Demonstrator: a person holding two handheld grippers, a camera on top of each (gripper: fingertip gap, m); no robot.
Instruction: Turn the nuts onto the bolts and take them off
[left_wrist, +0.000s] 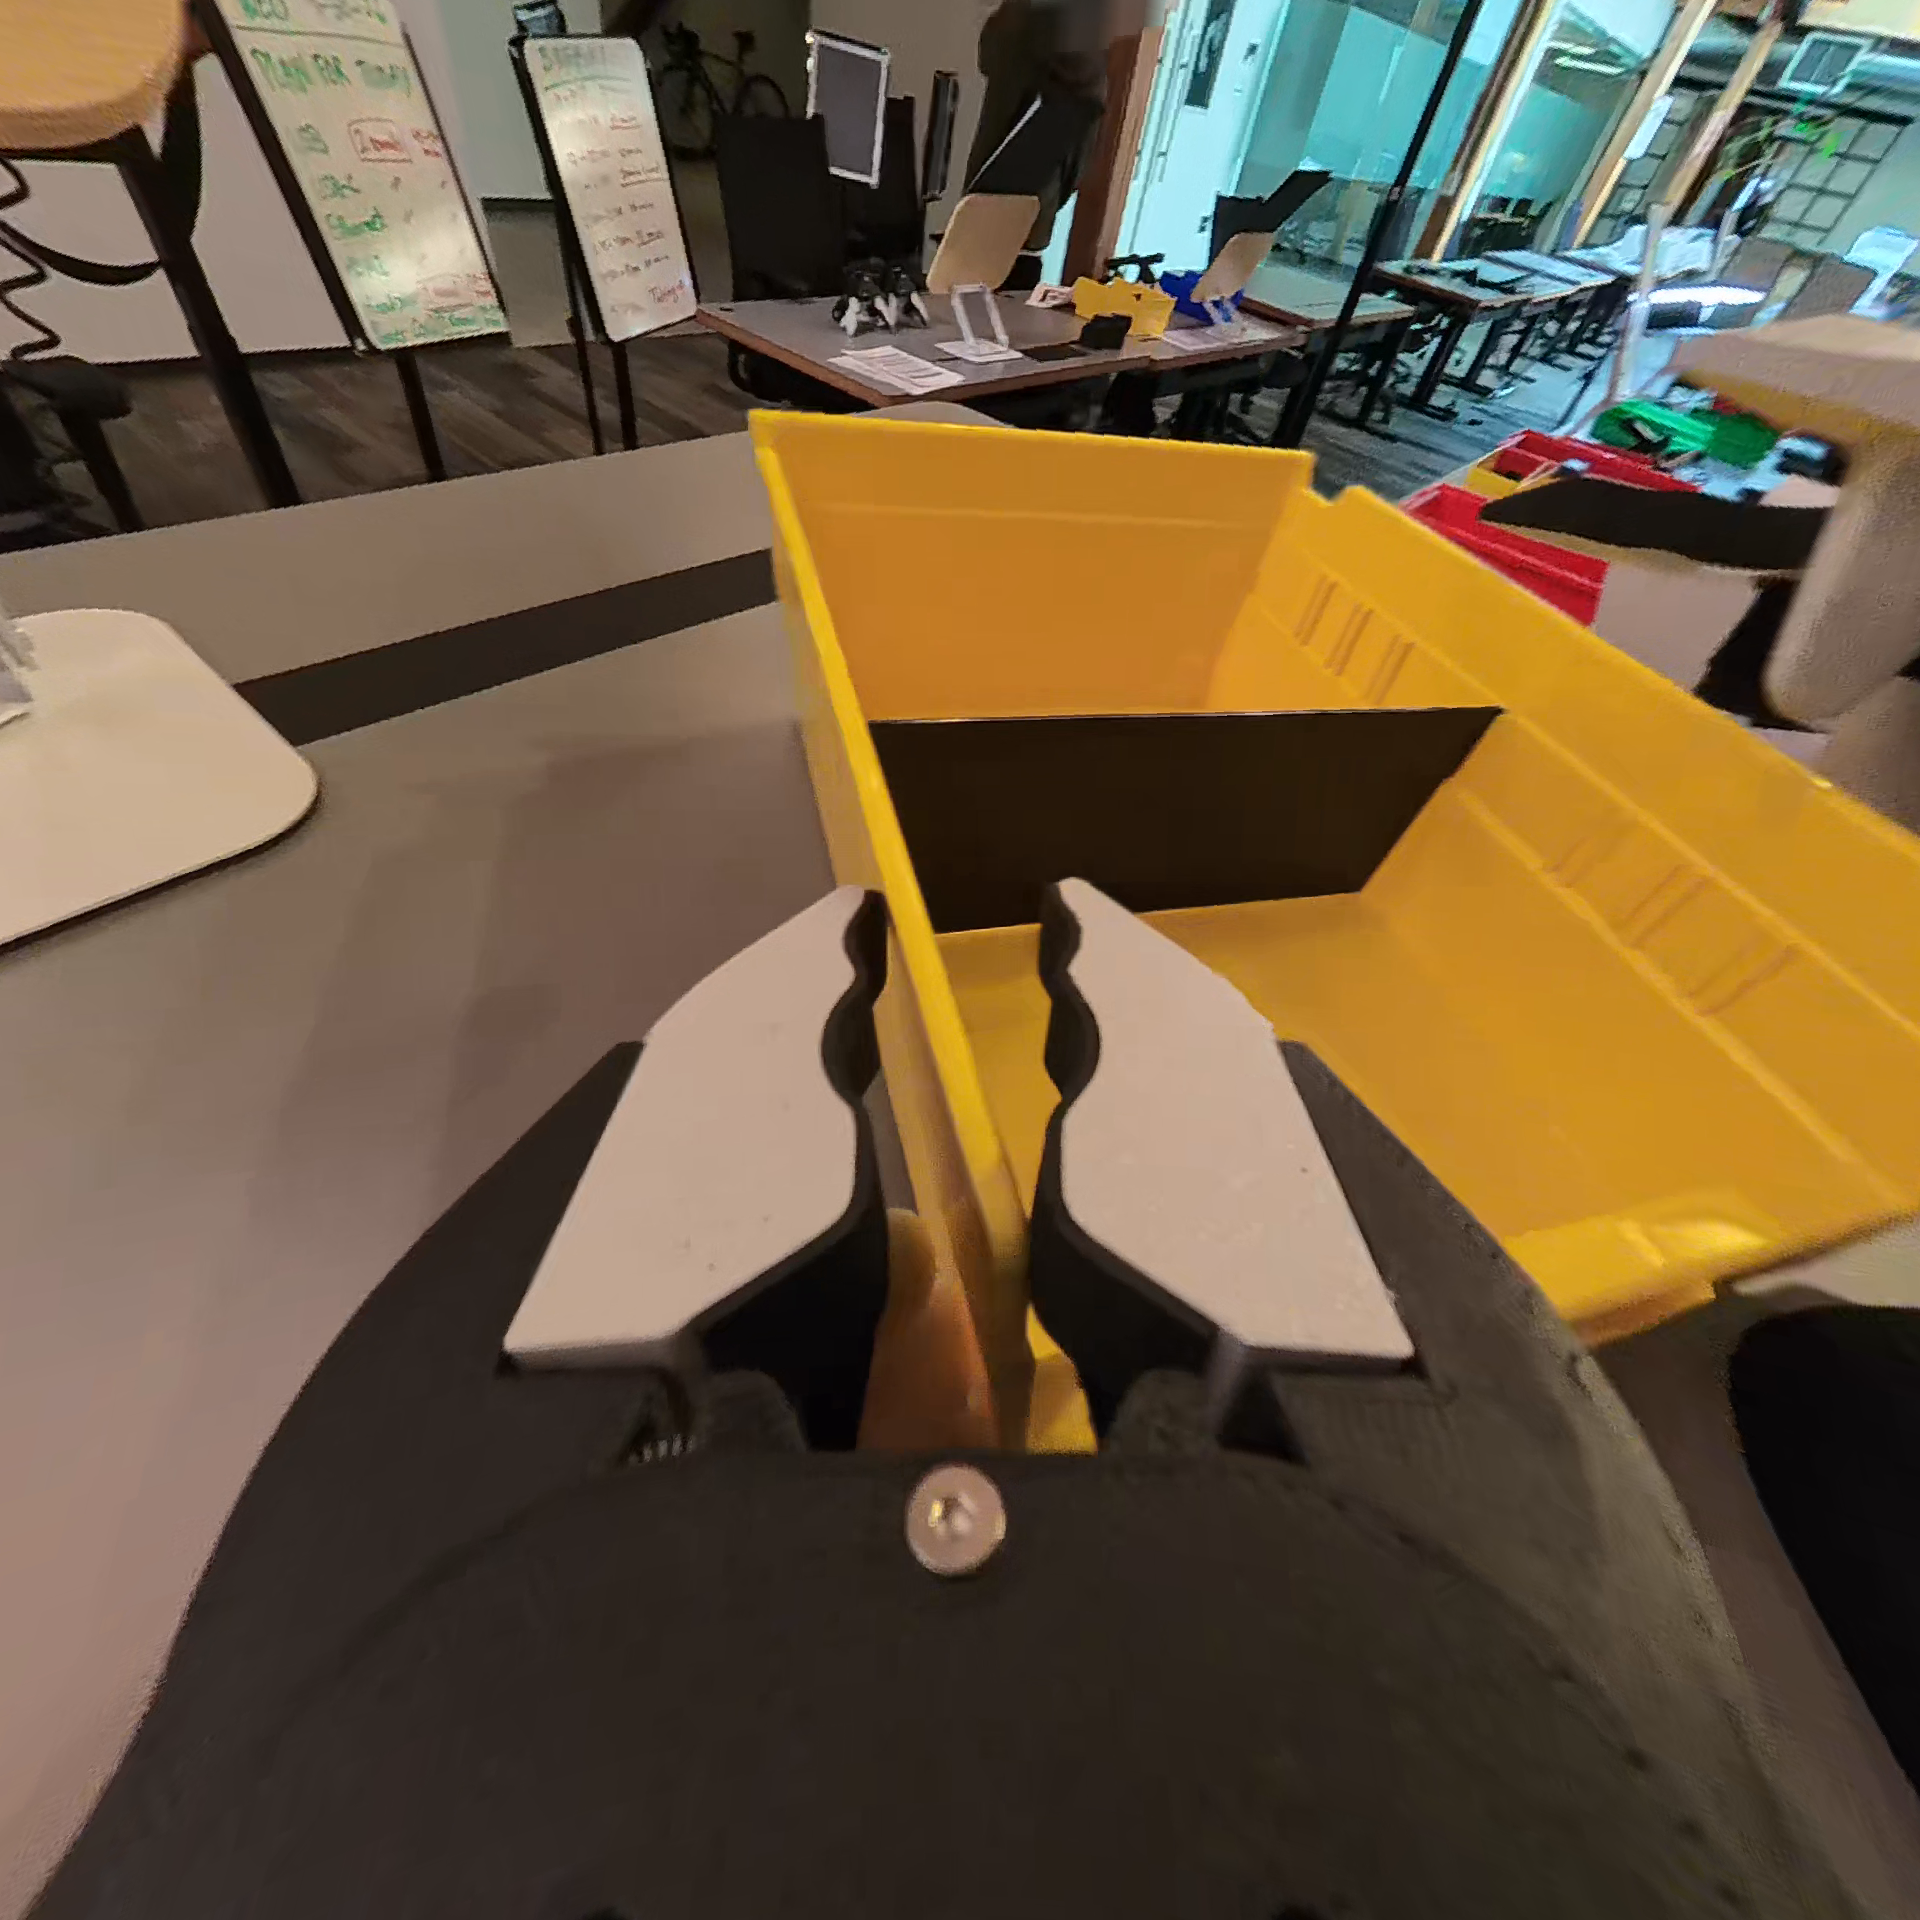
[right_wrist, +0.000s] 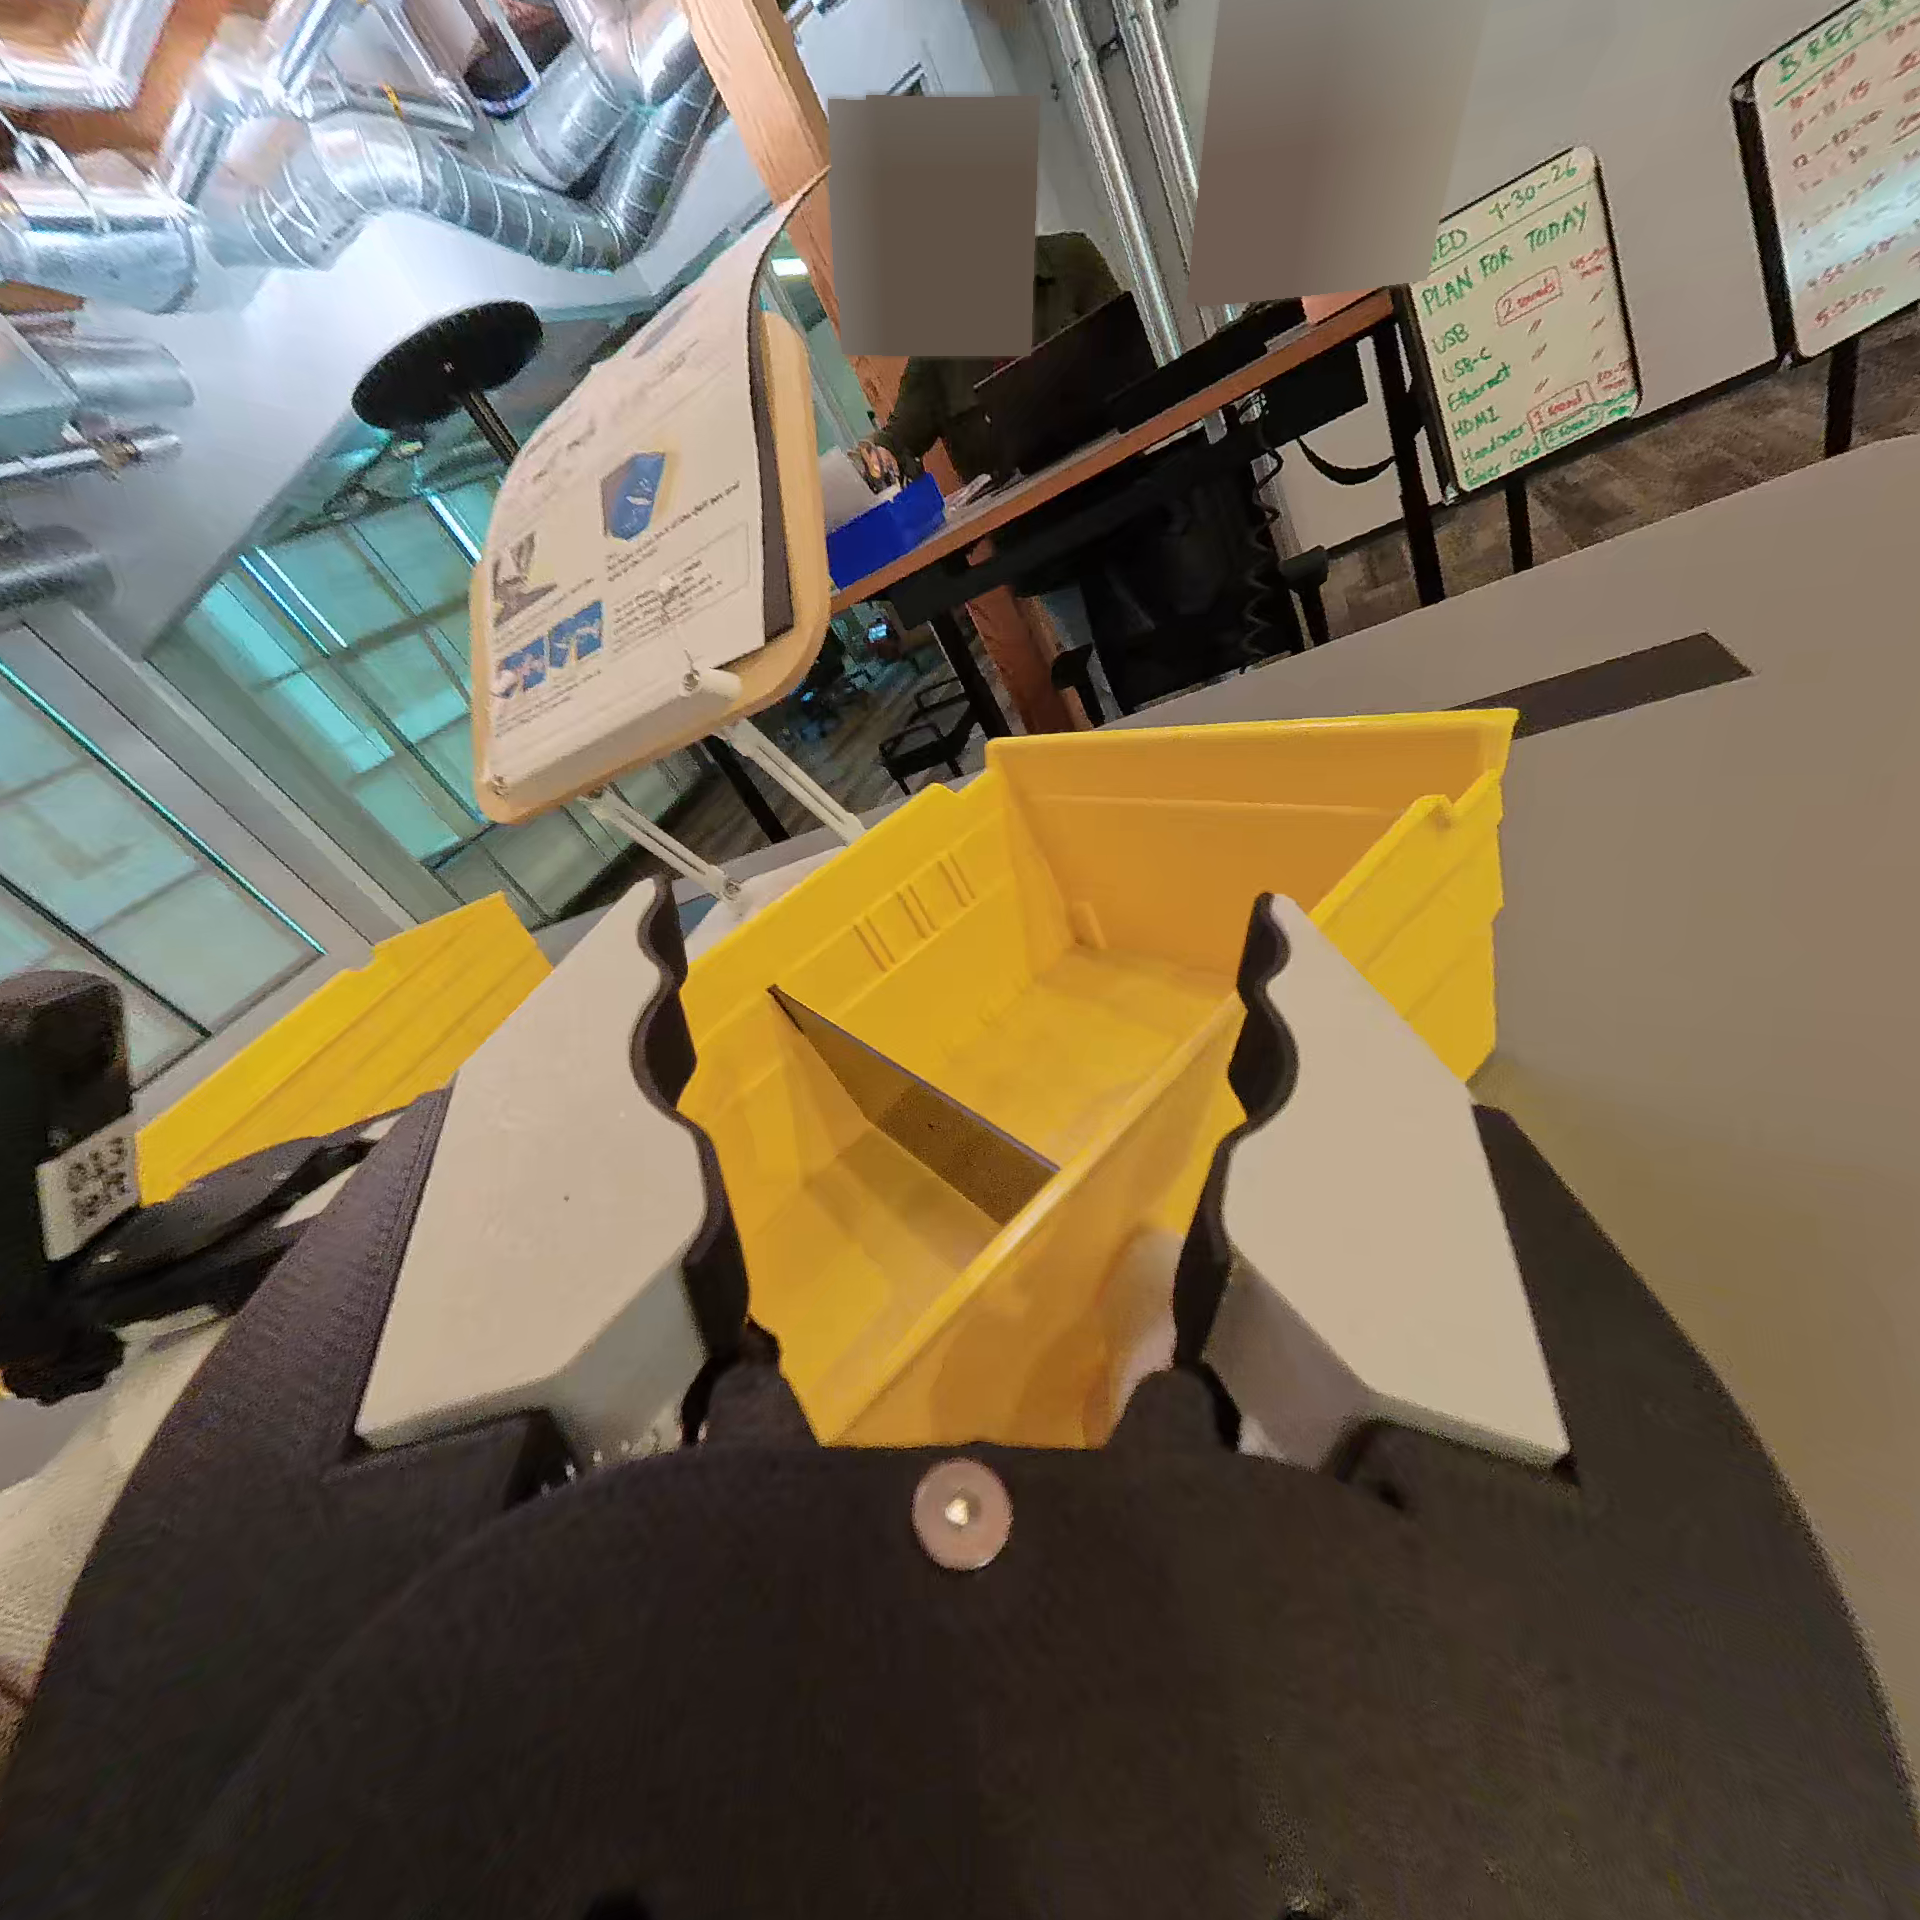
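I am pinching the yellow bin's (left_wrist: 1558, 1039) side wall in my left gripper (left_wrist: 961, 935); right gripper (right_wrist: 966, 935) fingers are spread wide over it. No nuts or bolts showing; threading not begun.

My left black two-finger gripper with grey finger plates (left_wrist: 961, 1049) has its jaws drawn close, straddling a thin yellow plastic wall that runs between the pads. My right black gripper with the same grey plates (right_wrist: 961, 1049) is tilted, jaws spread wide, nothing touching the fingers (right_wrist: 561, 1174).
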